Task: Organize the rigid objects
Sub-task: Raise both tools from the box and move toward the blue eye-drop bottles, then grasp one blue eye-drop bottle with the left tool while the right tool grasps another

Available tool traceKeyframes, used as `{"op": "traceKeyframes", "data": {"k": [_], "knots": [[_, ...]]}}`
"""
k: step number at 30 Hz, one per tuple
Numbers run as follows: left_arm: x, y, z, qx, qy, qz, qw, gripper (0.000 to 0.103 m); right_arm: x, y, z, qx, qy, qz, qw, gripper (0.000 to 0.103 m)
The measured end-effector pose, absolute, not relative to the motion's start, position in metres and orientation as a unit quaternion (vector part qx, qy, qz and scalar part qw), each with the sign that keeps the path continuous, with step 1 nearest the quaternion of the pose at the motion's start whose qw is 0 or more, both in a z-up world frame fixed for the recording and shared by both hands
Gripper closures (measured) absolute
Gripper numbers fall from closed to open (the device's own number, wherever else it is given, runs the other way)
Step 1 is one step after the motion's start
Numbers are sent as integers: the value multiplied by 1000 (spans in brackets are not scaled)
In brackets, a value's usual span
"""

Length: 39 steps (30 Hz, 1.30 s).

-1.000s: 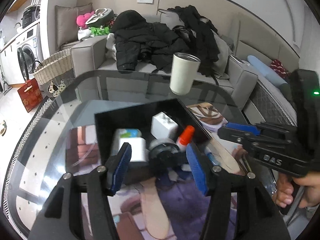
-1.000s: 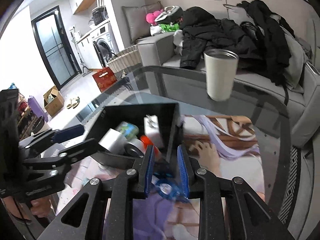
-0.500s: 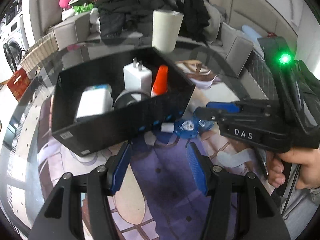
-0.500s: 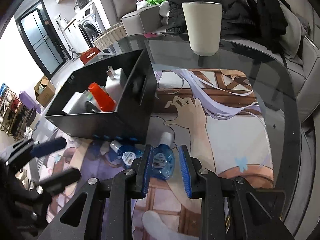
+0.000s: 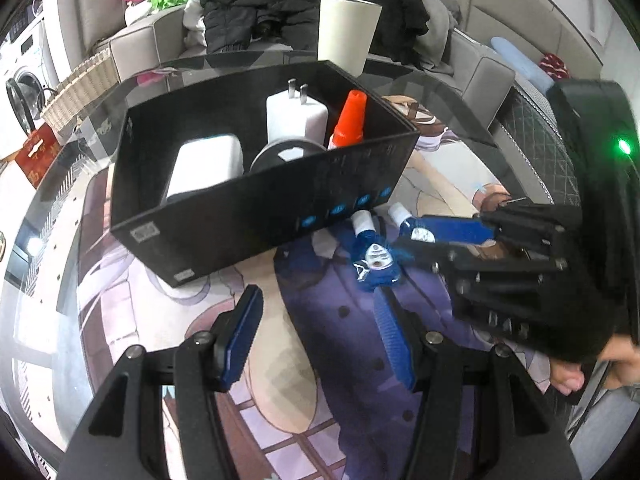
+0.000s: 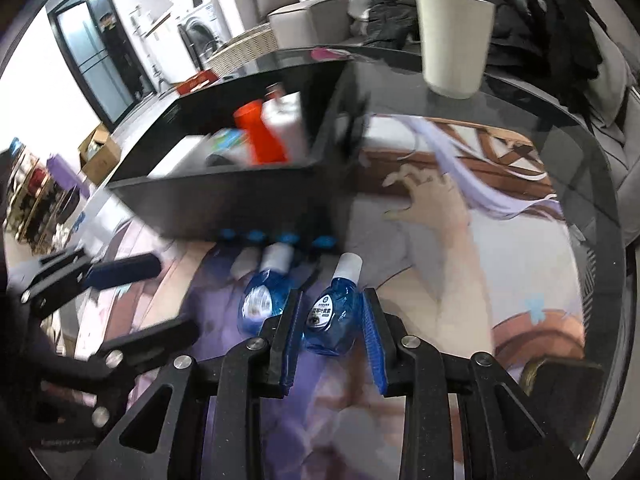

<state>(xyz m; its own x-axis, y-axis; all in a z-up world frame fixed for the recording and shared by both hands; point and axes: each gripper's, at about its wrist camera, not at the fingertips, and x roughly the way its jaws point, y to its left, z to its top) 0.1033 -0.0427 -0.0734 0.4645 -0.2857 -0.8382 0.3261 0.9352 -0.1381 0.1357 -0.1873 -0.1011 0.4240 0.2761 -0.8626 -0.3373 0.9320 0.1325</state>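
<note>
Right wrist view shows the right tongs (image 6: 330, 332) astride a blue bottle (image 6: 330, 322) lying on the table (image 6: 520, 240) just in front of the box (image 6: 248, 200). Their jaws have just been opening and stand a little apart around the bottle, not pressing it. A second bottle (image 6: 262, 300) lies just left of the first, also near the box. The left tongs (image 5: 320, 340) hang apart and empty further out from the box. The step looks like picking up the bottle; next the jaws should close on its body, lift, and carry it over the box wall among the charger (image 5: 294, 114) and orange cap (image 5: 350, 118).
</note>
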Motion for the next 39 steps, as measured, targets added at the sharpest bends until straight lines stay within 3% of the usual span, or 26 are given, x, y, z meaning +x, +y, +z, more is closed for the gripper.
{"op": "traceKeyframes", "data": {"k": [21, 23, 27, 39], "knots": [[127, -91, -86, 55, 488, -213, 845, 44, 126, -224, -98, -22, 512, 166, 842, 74], [127, -96, -87, 65, 488, -217, 843, 58, 126, -228, -98, -21, 511, 167, 843, 74], [122, -100, -87, 93, 479, -214, 846, 73, 125, -232, -98, -20, 511, 173, 842, 74], [98, -59, -86, 72, 496, -214, 839, 74, 118, -202, -99, -38, 514, 191, 836, 74]]}}
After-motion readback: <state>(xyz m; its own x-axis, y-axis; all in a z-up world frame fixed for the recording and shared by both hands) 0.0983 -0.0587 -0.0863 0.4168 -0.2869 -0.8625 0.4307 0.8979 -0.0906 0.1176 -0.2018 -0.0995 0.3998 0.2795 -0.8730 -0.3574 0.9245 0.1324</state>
